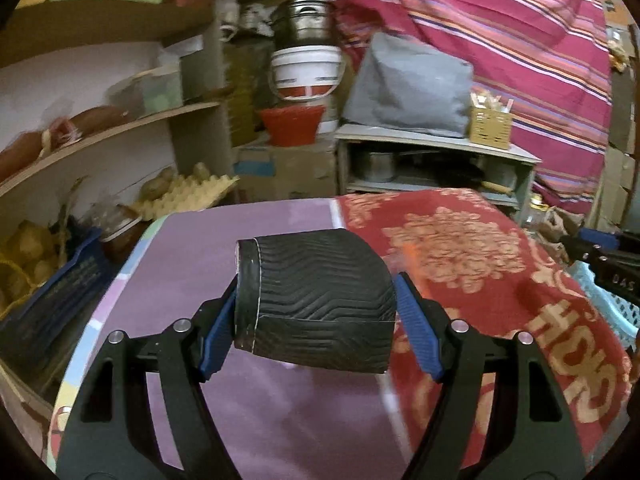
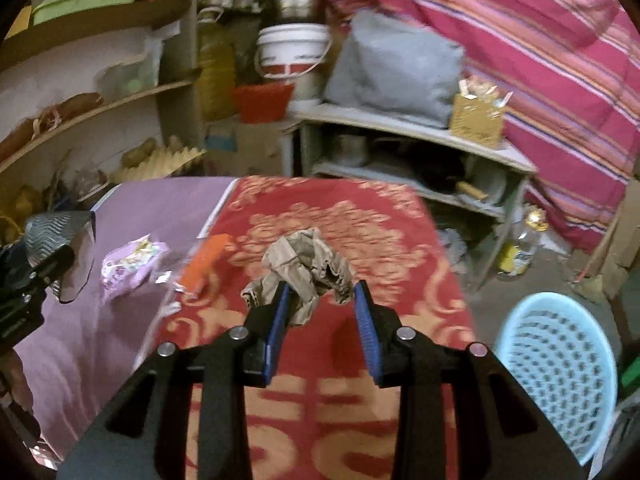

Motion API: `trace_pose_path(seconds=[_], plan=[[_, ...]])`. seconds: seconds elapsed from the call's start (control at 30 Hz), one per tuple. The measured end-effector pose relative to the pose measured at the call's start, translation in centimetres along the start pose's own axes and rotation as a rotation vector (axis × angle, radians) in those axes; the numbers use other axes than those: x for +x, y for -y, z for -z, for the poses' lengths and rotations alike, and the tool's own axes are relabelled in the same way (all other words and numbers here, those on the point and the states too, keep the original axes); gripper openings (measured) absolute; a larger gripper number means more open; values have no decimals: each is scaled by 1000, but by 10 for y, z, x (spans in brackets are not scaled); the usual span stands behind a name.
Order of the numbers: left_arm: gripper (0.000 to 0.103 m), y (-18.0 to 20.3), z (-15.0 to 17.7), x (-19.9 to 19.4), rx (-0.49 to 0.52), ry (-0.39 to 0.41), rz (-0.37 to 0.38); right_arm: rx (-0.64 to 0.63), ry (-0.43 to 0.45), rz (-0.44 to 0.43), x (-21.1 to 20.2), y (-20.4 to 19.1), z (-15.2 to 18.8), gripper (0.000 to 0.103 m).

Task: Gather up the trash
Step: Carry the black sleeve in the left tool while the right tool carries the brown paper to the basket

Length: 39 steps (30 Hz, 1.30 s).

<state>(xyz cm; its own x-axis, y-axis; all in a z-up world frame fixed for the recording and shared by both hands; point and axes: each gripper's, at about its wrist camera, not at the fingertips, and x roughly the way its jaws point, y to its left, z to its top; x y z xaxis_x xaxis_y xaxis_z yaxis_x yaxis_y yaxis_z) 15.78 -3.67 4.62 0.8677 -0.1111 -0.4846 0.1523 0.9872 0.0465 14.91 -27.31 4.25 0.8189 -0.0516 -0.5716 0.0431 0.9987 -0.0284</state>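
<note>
The left tongs [image 1: 316,300] are holding a black ribbed paper cup [image 1: 316,296] above the tabletop [image 1: 280,400], the right tongs [image 2: 320,300] are straddling, part-open, a crumpled brown paper wad [image 2: 304,260], while a lilac wrapper [image 2: 128,260] and an orange packet [image 2: 206,260] are lying uncollected left of it, and the pale blue perforated plastic basket [image 2: 560,368] is standing near right, showing no trash inside.

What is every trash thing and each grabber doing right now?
Black ribbed paper cup: on its side, squeezed in the left gripper.
Crumpled brown paper: loose on the red cloth, between the open fingers of the right gripper.
Pale purple wrapper: lying untouched.
Light blue plastic basket: upright, contents unclear.
</note>
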Motion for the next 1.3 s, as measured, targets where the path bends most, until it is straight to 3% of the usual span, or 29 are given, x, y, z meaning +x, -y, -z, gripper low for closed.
trace_pose_path(seconds=[0.2, 0.47, 1.3], plan=[[72, 51, -10, 3, -18, 0, 93, 51, 22, 79, -26, 59, 11, 34], [72, 141, -14, 7, 59, 6, 200, 143, 18, 154, -42, 135, 30, 34], [72, 348, 8, 19, 186, -44, 503, 338, -27, 292, -72, 290, 90, 34]])
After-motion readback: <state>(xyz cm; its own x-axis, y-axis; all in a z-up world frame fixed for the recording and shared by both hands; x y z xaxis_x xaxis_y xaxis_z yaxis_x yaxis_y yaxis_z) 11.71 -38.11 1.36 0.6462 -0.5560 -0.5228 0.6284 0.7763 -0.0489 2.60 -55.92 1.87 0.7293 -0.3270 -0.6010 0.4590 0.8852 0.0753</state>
